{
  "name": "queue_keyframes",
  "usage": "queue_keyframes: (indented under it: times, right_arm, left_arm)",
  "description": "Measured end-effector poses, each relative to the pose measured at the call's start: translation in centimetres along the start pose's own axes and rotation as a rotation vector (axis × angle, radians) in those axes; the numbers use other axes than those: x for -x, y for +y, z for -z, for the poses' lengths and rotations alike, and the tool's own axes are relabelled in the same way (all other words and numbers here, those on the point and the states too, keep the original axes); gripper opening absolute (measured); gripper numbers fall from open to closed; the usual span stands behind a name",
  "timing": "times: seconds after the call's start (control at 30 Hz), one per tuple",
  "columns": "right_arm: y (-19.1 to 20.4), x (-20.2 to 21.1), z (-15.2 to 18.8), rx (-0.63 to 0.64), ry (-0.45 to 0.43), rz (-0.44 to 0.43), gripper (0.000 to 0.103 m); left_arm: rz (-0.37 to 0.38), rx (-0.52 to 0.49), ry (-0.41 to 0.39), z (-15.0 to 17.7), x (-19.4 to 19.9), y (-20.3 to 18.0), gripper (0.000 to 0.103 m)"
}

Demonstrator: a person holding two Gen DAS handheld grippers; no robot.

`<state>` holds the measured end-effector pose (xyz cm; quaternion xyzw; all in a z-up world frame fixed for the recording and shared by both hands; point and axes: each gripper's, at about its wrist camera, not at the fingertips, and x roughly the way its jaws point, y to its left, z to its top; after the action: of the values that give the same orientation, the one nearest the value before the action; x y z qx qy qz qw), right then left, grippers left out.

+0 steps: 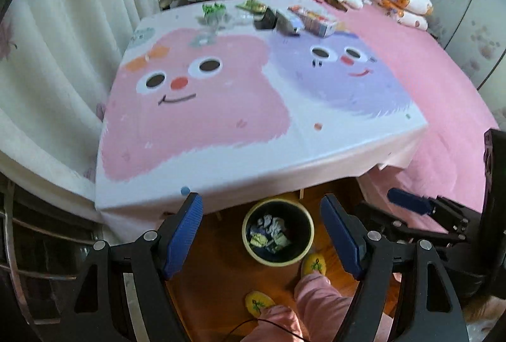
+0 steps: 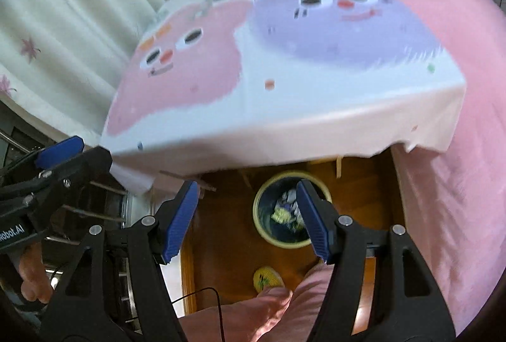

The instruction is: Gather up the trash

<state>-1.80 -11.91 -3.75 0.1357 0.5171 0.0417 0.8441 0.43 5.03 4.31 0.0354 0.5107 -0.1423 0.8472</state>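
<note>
The trash bin point(image 1: 278, 231) stands on the floor just beyond the near edge of the desk point(image 1: 253, 108), where dropped items fall straight in; crumpled wrappers point(image 1: 268, 234) already lie inside. Both grippers hang above the bin: the left gripper point(image 1: 262, 229) and the right gripper point(image 2: 245, 220) are spread wide and carry nothing. Remaining trash point(image 1: 215, 10) sits at the desk's far edge, well apart from the bin, so a long reach is judged necessary.
</note>
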Motion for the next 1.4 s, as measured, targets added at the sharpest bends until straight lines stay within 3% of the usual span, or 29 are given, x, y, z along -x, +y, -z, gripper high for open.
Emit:
queue_keyframes:
  times: [0.37,0.7,0.87,1.07,1.23,1.4]
  right_arm:
    - [1.5,4.9,-5.5,0.062,-0.144,0.092,0.062]
    - [-0.5,5.0,-11.9,0.06,-0.186,0.12,0.062]
    - [-4.0,2.5,-16.8,0.063,-0.186,0.098,0.061]
    - [-9.2,-2.1,-25.0,0.139,-0.131,0.042,0.059]
    - [-13.3,-5.2,-32.0,0.201,-0.089,0.008,0.059]
    - [-16.8,-9.8,-38.5,0.264,-0.029,-0.013,0.059]
  left_arm:
    - [0.025,-0.042,-0.111,-4.0,2.6,-0.2,0.078]
    - [0.034,-0.058,-0.137,-9.6,1.2,-1.1,0.078]
    - [0.011,-0.024,-0.115,-14.0,-2.2,-2.3,0.078]
    - [-0.015,0.056,-0.096,-22.7,-8.4,-5.3,0.078]
    - [-0.015,0.134,-0.032,-30.6,-15.0,-8.3,0.077]
    - [-0.02,0.21,0.018,-36.7,-21.5,-9.8,0.07]
